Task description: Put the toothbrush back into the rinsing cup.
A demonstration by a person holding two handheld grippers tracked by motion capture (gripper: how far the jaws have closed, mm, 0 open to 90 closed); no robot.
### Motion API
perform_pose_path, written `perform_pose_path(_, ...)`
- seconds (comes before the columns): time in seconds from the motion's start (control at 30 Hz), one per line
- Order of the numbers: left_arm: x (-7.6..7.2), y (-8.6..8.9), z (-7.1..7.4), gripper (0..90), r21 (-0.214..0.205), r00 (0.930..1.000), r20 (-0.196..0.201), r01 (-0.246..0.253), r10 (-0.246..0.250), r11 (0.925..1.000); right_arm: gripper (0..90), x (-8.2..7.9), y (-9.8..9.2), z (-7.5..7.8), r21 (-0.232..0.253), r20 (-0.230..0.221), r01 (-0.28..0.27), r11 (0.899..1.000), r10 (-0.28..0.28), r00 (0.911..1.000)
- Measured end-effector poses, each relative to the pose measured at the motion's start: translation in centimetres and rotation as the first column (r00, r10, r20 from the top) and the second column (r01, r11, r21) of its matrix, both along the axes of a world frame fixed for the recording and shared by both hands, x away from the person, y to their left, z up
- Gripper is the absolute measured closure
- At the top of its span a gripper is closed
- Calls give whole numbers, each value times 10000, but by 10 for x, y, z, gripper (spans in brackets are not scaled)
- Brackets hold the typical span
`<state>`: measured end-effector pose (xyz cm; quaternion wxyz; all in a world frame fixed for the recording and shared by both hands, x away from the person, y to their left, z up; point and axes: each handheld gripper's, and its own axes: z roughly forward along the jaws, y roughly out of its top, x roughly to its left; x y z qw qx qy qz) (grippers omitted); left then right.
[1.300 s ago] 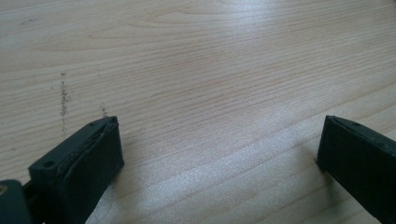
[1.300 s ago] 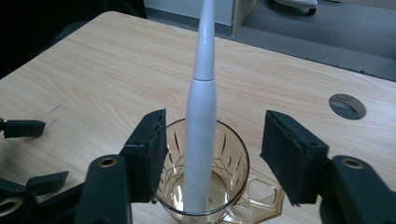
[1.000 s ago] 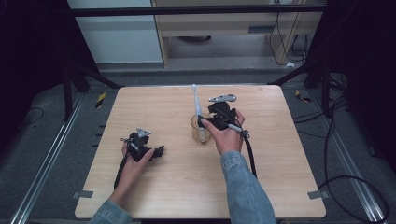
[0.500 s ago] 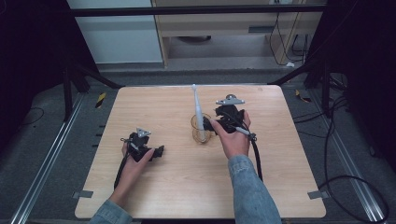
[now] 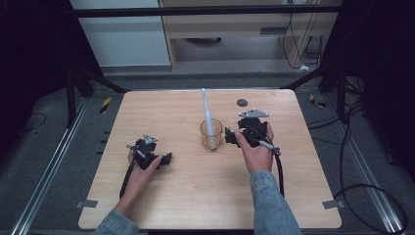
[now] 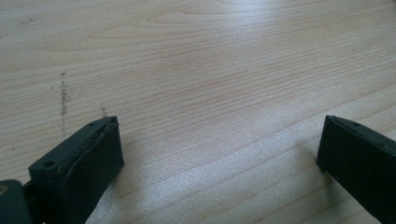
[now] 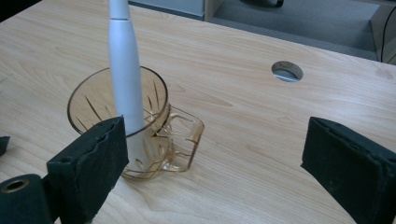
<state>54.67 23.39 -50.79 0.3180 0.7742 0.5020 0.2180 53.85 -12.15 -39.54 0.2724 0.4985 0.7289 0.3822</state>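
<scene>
1. Nearest the person, the left hand-held gripper [image 5: 166,159] rests low on the desk [image 5: 195,196], well apart from the cup. It sits where it sat a second ago, jaws spread wide over bare wood in its own view, pinching nothing.

2. Further in, the right hand-held gripper [image 5: 229,138] has drawn back to the right of the amber cup [image 5: 211,134]. A second ago it was close over the cup's rim; now it sits just beside the cup and clear of it.

3. In the right gripper view its jaws stand spread wide with only desk between them. The cup [image 7: 135,135] lies left of the gap, part hidden behind the left jaw, with its handle [image 7: 187,140] pointing toward the open space.

4. The white toothbrush [image 5: 207,115] stands in the cup, leaning on the rim with its upper end tilted toward the far edge. In the right gripper view its handle [image 7: 125,70] runs up out of the picture, so the head is unseen there. The lower end probably rests on the cup's floor, though the ribbed plastic blurs it.

5. Farthest off, a round cable hole [image 5: 242,103] sits in the desk near the far edge.

6. My reading: the brush has been released and stays put, so placing it in the cup looks done, and the right hand is withdrawing.
</scene>
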Motion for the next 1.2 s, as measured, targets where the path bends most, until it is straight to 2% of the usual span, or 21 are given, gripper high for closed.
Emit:
perform_pose_path(0.63,0,0,0,0,0,10000,0,0,0,10000,91,-7,-23,-11,-259,-96,144,9996,-147,9998)
perform_pose_path(1.2,0,0,0,0,0,10000,-1,2,-2,10000,89,-7,-50,-33,-492,-454,739,9960,-762,9961)
